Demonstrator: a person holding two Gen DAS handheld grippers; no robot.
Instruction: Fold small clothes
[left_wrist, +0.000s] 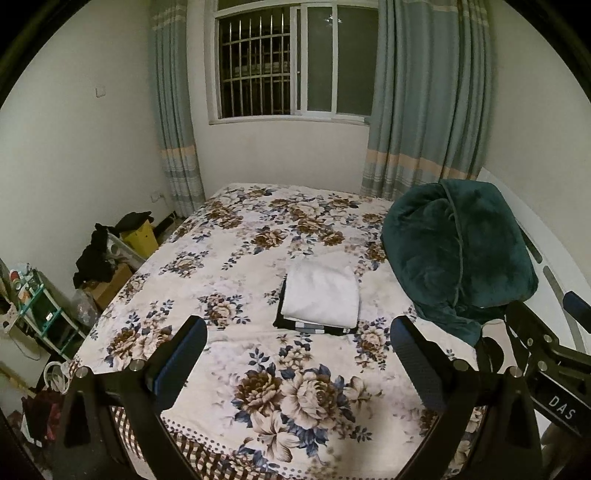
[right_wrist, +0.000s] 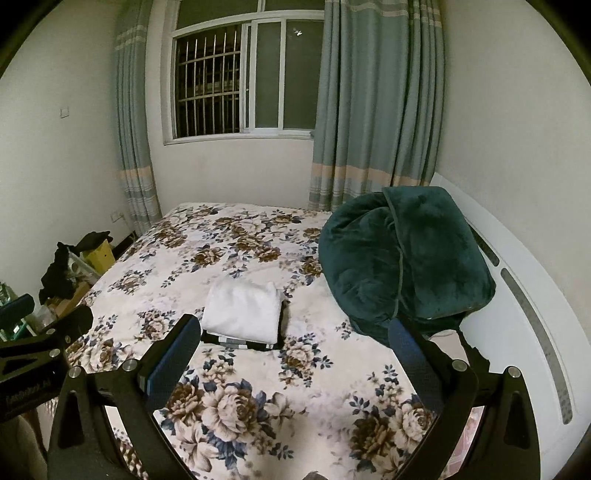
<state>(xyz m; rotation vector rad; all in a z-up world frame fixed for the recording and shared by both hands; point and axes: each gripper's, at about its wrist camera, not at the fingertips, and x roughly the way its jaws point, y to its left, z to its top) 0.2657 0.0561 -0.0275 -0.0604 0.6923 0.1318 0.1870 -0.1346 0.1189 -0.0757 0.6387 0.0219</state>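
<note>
A folded white garment lies on top of a folded black garment with white stripes, stacked in the middle of the floral bed. The stack also shows in the right wrist view, white piece over black piece. My left gripper is open and empty, held above the bed's near part, short of the stack. My right gripper is open and empty, just right of the stack and above the sheet. The right gripper's body shows at the right edge of the left wrist view.
A bulky dark green blanket is heaped at the bed's right side by the white headboard. Boxes, dark clothes and a shelf crowd the floor left of the bed. A window and curtains are behind.
</note>
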